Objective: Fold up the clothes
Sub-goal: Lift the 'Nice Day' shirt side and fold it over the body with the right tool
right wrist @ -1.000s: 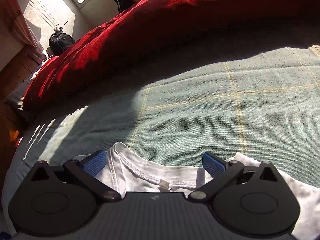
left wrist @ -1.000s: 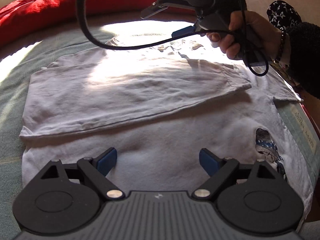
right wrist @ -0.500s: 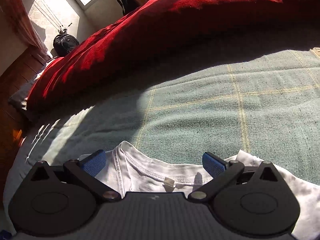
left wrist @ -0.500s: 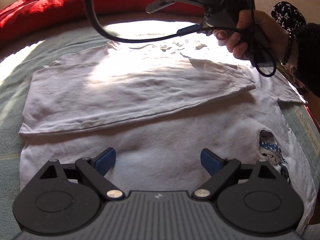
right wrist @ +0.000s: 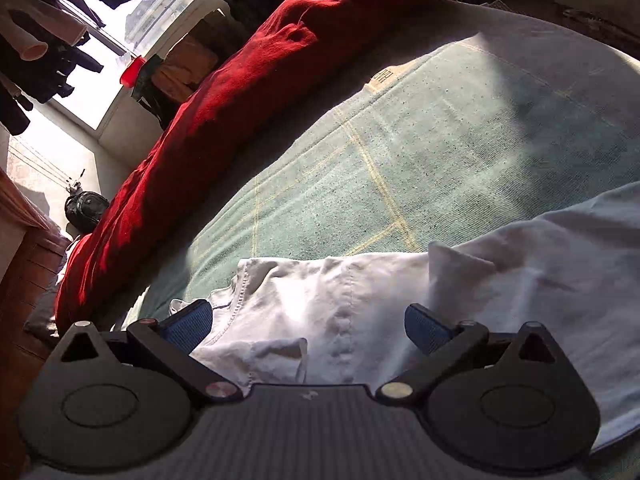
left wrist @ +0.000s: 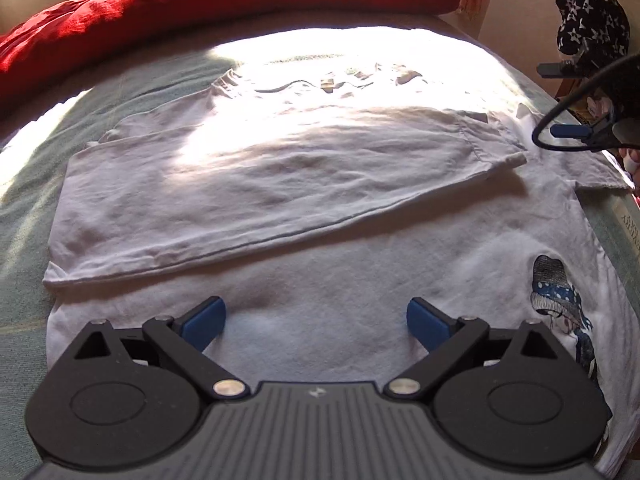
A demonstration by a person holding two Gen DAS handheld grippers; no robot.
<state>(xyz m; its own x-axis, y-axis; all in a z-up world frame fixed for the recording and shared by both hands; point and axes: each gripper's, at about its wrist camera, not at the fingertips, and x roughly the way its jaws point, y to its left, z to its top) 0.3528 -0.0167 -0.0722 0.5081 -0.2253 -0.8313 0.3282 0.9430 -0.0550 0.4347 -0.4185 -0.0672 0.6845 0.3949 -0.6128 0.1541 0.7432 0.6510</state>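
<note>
- Shirt (left wrist: 340, 300) lay flat on the bed (left wrist: 24, 184), white, collar (left wrist: 320, 84) at the far end and a printed figure (left wrist: 560, 300) near its right edge.
- Flap (left wrist: 260, 184), one side of the shirt, was folded over the middle with its sleeve (left wrist: 492, 148) lying across; other sleeve (left wrist: 596, 172) was spread out flat at the right edge.
- Progress, as a judgement: one lengthwise fold was in place; the near side was flat, so a second side fold and a crosswise fold looked left to do.
- Left gripper (left wrist: 316, 320) hung low over the shirt's near part, jaws wide, nothing between them.
- Right gripper (right wrist: 308, 324) was over the sleeve and shoulder area near the collar seam, jaws wide, cloth under them but not pinched.
- In the left view the right gripper showed only partly at the right edge, with its cable (left wrist: 560, 120).
- Red duvet (left wrist: 240, 0) was bunched along the bed's far side; backpack (right wrist: 86, 210) sat on the floor beyond.
</note>
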